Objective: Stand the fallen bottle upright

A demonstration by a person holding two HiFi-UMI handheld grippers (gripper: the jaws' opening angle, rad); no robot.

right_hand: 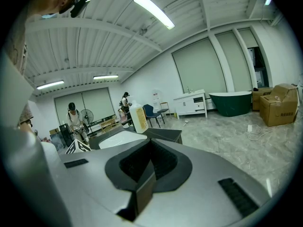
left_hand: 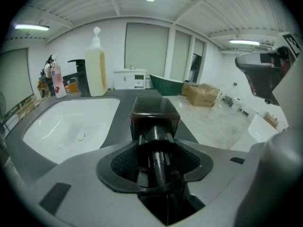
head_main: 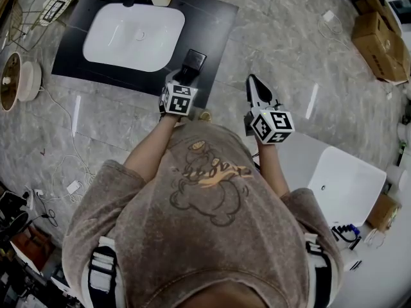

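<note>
**A:** While the grey marbled floor (head_main: 289,50) takes up most of the head view, what stands on it?

**B:** A dark desk (head_main: 215,27) with a white sink (head_main: 135,36) set into it. At the back of the desk, behind the sink, stands a tall pale-yellow pump jug (left_hand: 96,70).

**A:** And the two tools?

**B:** Both are held out in front of the person's chest. The left hand-held gripper (head_main: 184,77) reaches over the desk's near edge, to the right of the sink, and is angled downward. The right hand-held gripper (head_main: 255,87) hangs over the floor off the desk's near right corner. Its jaws are pressed together with nothing between them.

**A:** Where is the bottle?

**B:** The dark, square-bodied bottle (head_main: 194,61) is in the left one. The jaws pinch its black pump neck, and the body points away from them, tilted rather than upright. It is over the desk, just beside the sink's right rim. Whether its base touches the desk, I cannot tell.
</note>
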